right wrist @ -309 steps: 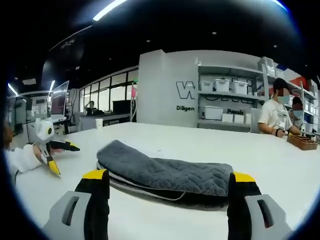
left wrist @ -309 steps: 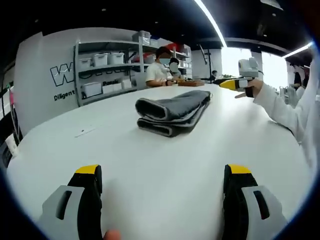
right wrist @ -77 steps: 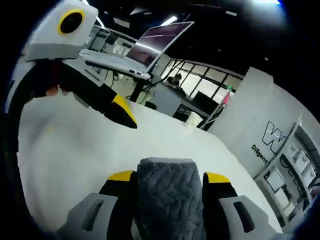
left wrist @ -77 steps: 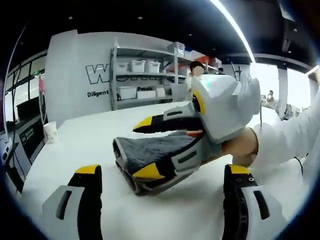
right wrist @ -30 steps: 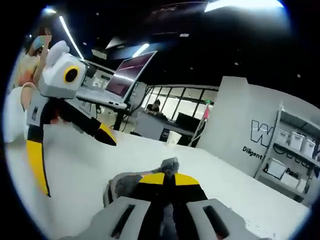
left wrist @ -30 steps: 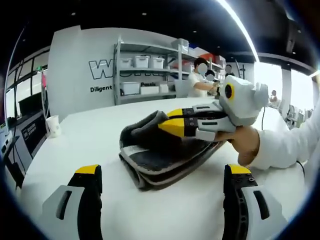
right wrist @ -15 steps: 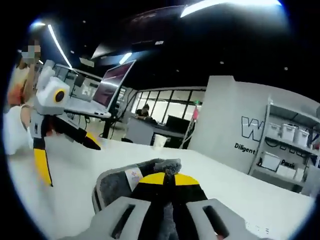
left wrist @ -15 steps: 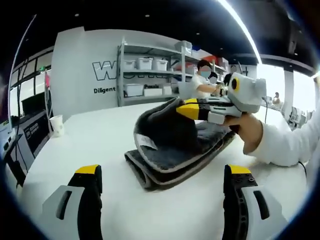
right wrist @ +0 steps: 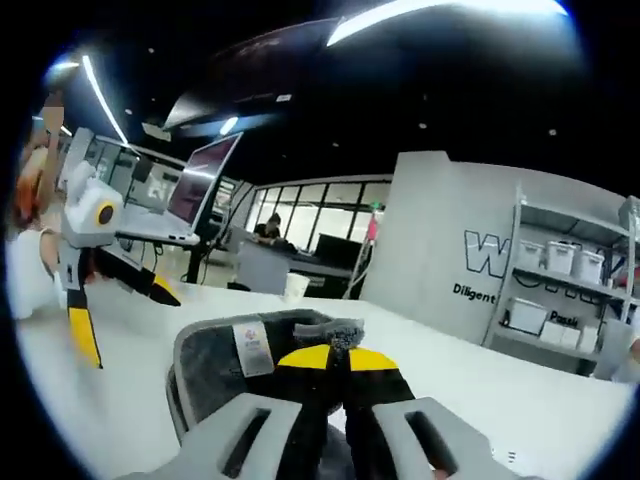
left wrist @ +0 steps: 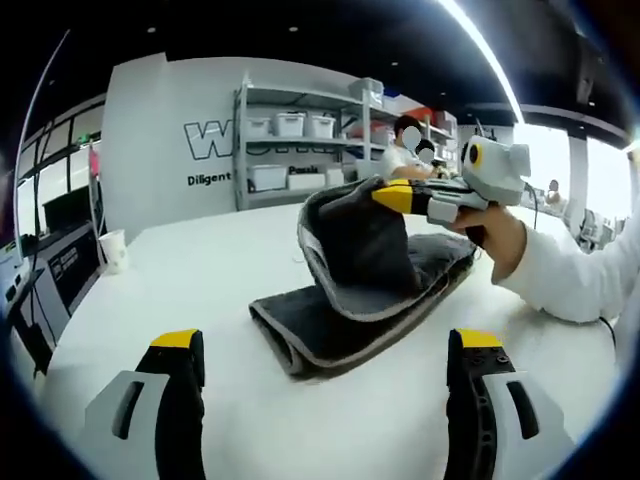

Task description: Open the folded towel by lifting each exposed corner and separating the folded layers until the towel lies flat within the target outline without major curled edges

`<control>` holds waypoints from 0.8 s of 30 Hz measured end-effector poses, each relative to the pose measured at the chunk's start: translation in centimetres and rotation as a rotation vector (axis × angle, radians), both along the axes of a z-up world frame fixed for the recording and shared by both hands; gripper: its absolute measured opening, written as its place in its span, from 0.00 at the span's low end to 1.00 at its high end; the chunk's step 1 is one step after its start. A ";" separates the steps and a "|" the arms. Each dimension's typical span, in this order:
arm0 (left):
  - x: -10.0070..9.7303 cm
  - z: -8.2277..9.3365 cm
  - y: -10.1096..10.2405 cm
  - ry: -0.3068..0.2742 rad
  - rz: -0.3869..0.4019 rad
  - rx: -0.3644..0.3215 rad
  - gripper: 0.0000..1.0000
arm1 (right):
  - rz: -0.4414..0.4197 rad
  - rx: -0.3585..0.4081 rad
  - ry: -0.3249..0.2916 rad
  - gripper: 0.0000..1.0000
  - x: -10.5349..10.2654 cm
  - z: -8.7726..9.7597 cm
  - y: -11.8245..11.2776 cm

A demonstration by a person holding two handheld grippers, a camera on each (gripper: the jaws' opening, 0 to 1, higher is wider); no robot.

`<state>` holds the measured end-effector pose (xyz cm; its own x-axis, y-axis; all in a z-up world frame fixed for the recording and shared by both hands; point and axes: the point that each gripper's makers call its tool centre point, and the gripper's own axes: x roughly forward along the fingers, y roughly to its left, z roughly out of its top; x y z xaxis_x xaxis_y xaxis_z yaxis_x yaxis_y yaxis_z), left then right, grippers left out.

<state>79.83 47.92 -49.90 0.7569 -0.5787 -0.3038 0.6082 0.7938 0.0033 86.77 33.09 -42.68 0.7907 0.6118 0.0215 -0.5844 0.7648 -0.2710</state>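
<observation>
A dark grey folded towel [left wrist: 345, 315] lies on the white table [left wrist: 200, 280]. Its top layer [left wrist: 355, 245] is peeled up and back, pinched at a corner by my right gripper [left wrist: 392, 196], which comes in from the right with a hand behind it. In the right gripper view that gripper [right wrist: 336, 362] is shut on the towel corner [right wrist: 335, 332], and a white label [right wrist: 248, 347] shows on the raised layer. My left gripper [left wrist: 325, 345] hovers open in front of the towel, apart from it. In the right gripper view the left gripper [right wrist: 115, 285] stands at the far left.
Shelving with white bins [left wrist: 290, 150] lines the back wall, with a person [left wrist: 405, 155] seated beyond the table. A paper cup [left wrist: 113, 250] stands at the table's far left edge. A monitor [right wrist: 200, 185] stands behind the table.
My right gripper has lifted the top towel layer higher and drawn it back to the right, so the fold has opened wider. The left gripper has stayed open in place.
</observation>
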 end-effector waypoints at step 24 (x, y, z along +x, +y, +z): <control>-0.2 -0.7 -0.5 0.001 -0.007 0.058 0.99 | -0.069 0.019 -0.017 0.00 -0.3 1.5 -6.1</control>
